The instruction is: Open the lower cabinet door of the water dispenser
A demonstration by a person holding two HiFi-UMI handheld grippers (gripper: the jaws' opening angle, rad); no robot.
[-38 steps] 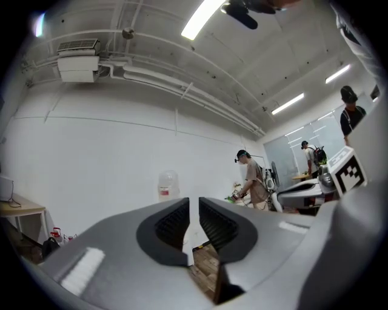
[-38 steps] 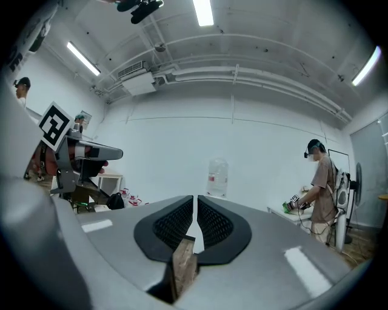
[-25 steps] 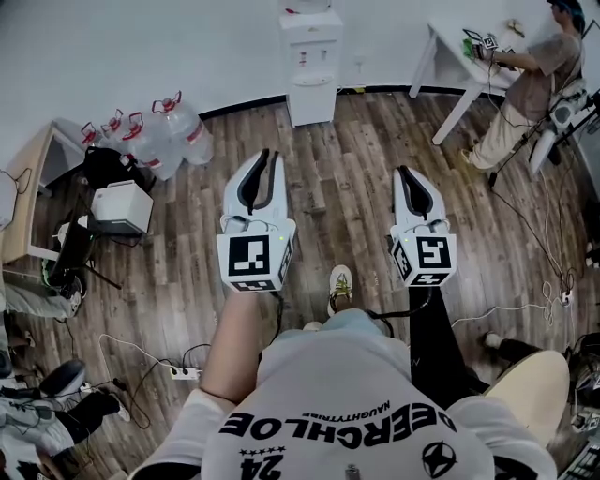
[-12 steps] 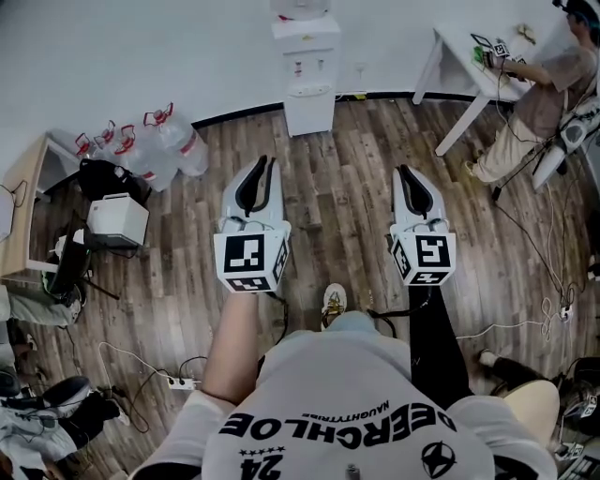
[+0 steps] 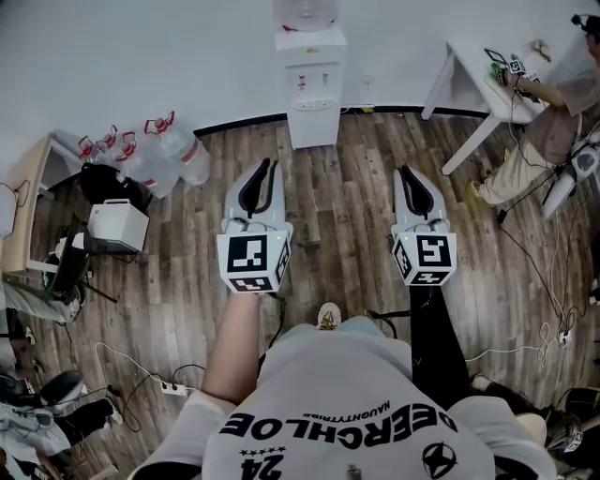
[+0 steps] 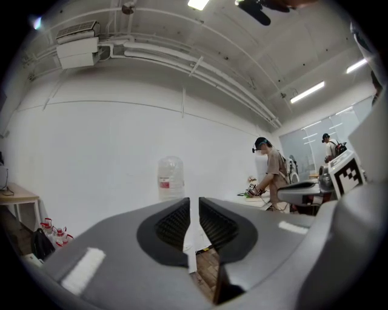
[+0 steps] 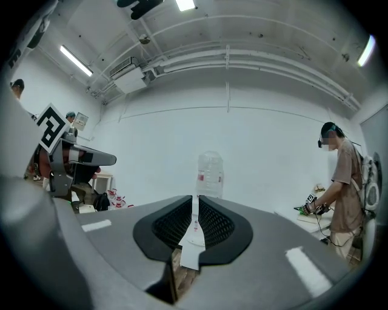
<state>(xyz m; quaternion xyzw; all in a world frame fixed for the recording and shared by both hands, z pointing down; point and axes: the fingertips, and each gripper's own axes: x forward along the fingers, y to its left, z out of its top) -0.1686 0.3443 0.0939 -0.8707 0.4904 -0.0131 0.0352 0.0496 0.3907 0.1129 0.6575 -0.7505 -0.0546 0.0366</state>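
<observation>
The white water dispenser (image 5: 311, 80) stands against the far wall with a clear bottle (image 5: 307, 11) on top; its lower cabinet door (image 5: 313, 126) is closed. Both grippers point level toward it, well short of it over the wood floor. My left gripper (image 5: 267, 165) is shut and empty; in the left gripper view (image 6: 194, 203) the bottle (image 6: 170, 177) shows above its jaws. My right gripper (image 5: 405, 172) is also shut and empty; in the right gripper view (image 7: 196, 200) the bottle (image 7: 210, 174) and a strip of the dispenser (image 7: 194, 235) show at the slit between its jaws.
Several water jugs (image 5: 155, 145) stand on the floor at the left by a white box (image 5: 117, 225) and a wooden desk (image 5: 28, 187). A white table (image 5: 478, 66) with a person (image 5: 553, 103) working at it is at the right. Cables and a power strip (image 5: 169, 387) lie on the floor.
The dispenser has come nearer and sits lower in the head view as I walk toward it. Both grippers keep the same pose in front of me.
</observation>
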